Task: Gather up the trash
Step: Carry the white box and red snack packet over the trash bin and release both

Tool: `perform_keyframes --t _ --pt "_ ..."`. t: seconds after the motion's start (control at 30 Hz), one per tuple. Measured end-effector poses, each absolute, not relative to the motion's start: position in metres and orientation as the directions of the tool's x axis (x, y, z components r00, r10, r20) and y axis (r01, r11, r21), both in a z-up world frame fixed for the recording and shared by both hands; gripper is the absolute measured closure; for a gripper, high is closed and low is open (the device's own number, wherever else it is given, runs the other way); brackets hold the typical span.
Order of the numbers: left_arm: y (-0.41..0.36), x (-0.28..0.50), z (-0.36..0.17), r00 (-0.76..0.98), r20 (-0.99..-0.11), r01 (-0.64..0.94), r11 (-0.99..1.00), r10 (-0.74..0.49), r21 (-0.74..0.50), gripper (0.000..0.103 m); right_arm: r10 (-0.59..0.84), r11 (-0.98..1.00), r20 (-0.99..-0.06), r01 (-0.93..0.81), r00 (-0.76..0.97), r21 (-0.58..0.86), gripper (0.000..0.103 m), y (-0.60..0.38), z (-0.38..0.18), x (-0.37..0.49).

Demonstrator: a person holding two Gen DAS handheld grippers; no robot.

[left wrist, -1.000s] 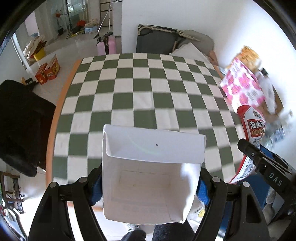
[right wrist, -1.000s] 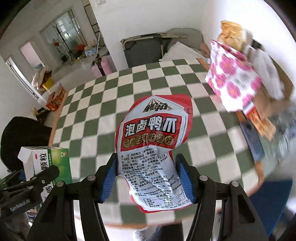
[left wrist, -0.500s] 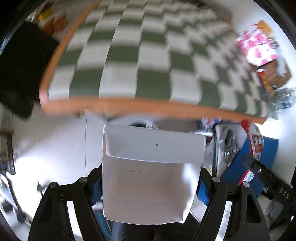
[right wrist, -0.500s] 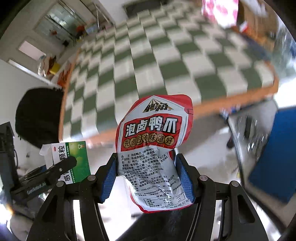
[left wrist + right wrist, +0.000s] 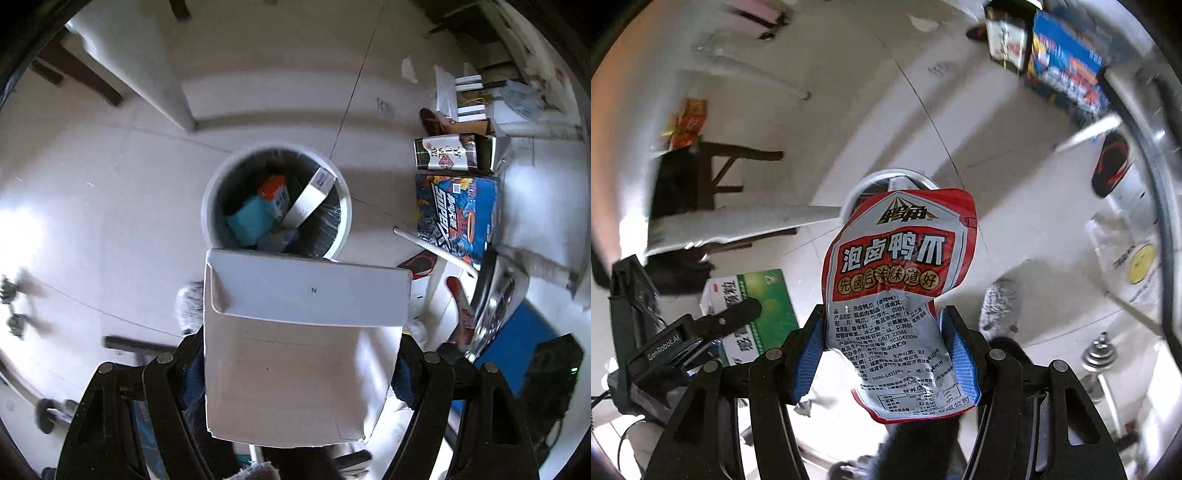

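My left gripper (image 5: pixel 295 356) is shut on a white carton (image 5: pixel 295 339) whose open end flap faces the camera. In the right wrist view the same carton (image 5: pixel 764 317) shows its green and white printed side, in the left gripper (image 5: pixel 713 325). Just beyond the carton stands a round white trash bin (image 5: pixel 210 199) with a dark liner and several boxes inside. My right gripper (image 5: pixel 886 354) is shut on a red and silver snack pouch (image 5: pixel 897 273), its blue pads (image 5: pixel 809 347) pressing both sides. The bin's rim (image 5: pixel 886 174) peeks out behind the pouch's top.
On the pale tiled floor, a blue printed carton (image 5: pixel 458 218) and a dark box (image 5: pixel 454 153) lie right of the bin. A white table leg (image 5: pixel 155 74) stands behind it. A red and black slipper (image 5: pixel 1112 166), a grey fuzzy slipper (image 5: pixel 1001 310) and metal weights (image 5: pixel 1097 354) lie nearby.
Both grippers have dropped from over the checkered table and tipped down toward the floor. The bin has come into view. The carton and the pouch stay gripped as before.
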State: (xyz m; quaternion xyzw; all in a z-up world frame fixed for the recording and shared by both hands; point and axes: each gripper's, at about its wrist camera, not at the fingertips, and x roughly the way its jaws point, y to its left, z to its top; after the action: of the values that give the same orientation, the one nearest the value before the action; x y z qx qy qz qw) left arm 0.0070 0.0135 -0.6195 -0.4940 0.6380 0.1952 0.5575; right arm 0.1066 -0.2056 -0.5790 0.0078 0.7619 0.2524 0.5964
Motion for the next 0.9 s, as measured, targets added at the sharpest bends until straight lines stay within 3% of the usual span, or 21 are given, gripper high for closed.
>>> perform_keyframes --t 0.1,0.13,0.17,0.37,0.43,0.5,0.63,0.9 --pt "0.024 0.009 -0.665 0.113 -0.894 -0.848 0.427 -0.434 -0.314 0.021 0.317 0.884 -0.899 -0.251 -0.301 0.396 0.039 -0.198 -0.629 0.114" --pt "0.027 0.01 -0.679 0.1 -0.897 -0.845 0.44 -0.43 -0.305 0.016 0.323 0.887 -0.895 -0.231 -0.307 0.399 0.039 -0.196 -0.649 0.115" --pt "0.03 0.008 -0.69 0.095 -0.897 -0.84 0.449 -0.431 -0.305 0.001 0.332 0.888 -0.889 -0.213 -0.315 0.407 0.039 -0.194 -0.669 0.115" --pt "0.044 -0.012 -0.708 0.088 -0.913 -0.84 0.463 -0.399 -0.283 0.0 0.373 0.89 -0.845 -0.111 -0.384 0.443 0.035 -0.183 -0.753 0.109" --pt "0.047 -0.018 -0.701 0.071 -0.938 -0.837 0.491 -0.34 -0.241 0.0 0.41 0.875 -0.825 -0.086 -0.39 0.476 0.025 -0.181 -0.762 0.105" --pt "0.048 -0.025 -0.688 0.031 -0.97 -0.827 0.539 -0.242 -0.161 0.0 0.405 0.874 -0.837 -0.113 -0.369 0.473 0.005 -0.174 -0.762 0.104" --pt "0.042 -0.036 -0.663 -0.026 -0.992 -0.805 0.591 -0.125 -0.053 0.0 0.323 0.89 -0.894 -0.221 -0.312 0.399 0.003 -0.161 -0.741 0.098" --pt "0.014 -0.046 -0.597 -0.053 -0.996 -0.768 0.641 -0.065 -0.001 0.0 0.069 0.85 -0.992 -0.514 -0.102 0.112 0.002 -0.15 -0.668 0.072"
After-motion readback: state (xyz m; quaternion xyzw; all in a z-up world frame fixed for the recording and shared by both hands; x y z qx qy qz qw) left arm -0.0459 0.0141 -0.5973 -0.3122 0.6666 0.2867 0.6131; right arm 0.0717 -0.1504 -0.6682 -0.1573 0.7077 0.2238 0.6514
